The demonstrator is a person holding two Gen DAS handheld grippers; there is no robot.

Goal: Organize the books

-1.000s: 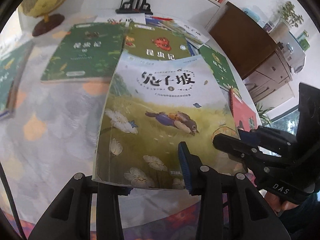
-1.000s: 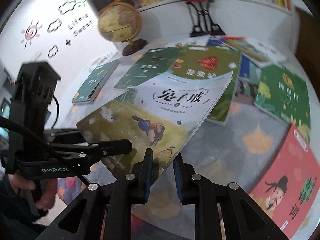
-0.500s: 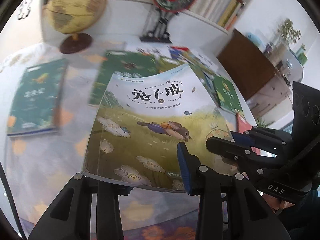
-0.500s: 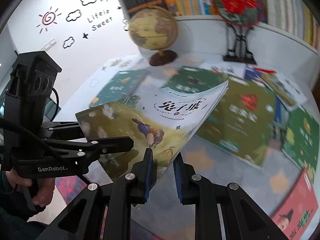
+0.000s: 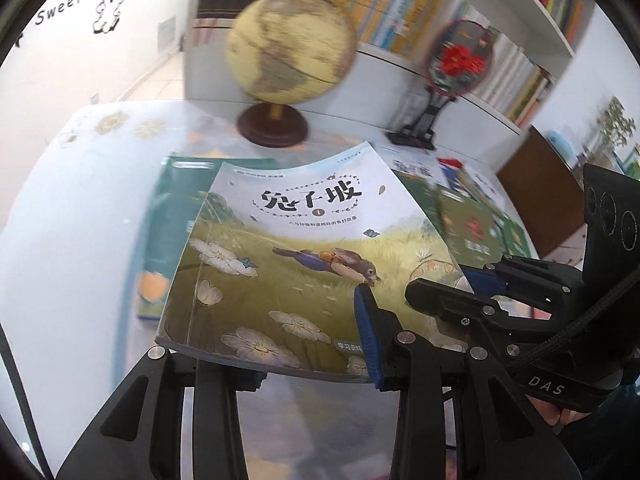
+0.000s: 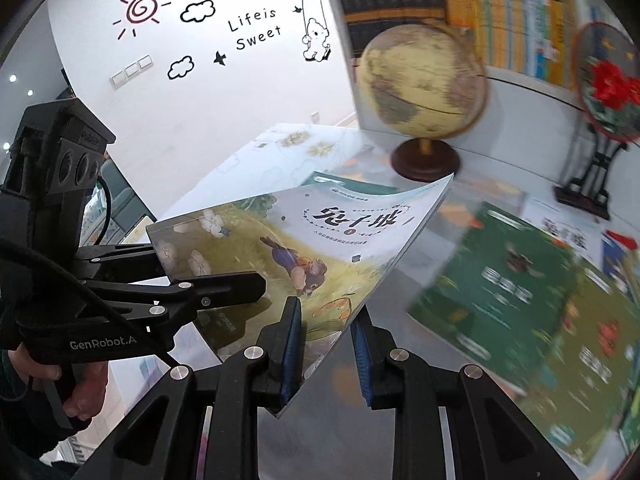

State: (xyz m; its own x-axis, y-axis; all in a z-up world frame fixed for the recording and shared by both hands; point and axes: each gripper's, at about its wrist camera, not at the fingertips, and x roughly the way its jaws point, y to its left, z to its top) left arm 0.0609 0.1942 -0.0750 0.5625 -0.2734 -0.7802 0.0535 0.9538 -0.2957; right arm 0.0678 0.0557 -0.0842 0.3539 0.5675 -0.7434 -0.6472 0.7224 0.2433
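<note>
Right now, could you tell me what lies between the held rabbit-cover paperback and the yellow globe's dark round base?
Only bare glossy tabletop lies between the rabbit-cover paperback and the globe's dark round base, as the left wrist view shows.

I see both grippers in matte black plastic with silver screw heads and ribbed blue pads (image 6: 291, 344). The left gripper (image 6: 216, 284) is marked "GenRobot.A", the right gripper (image 5: 436, 296) "DAS". Black cable (image 6: 52, 272) trails from the left unit.
</note>
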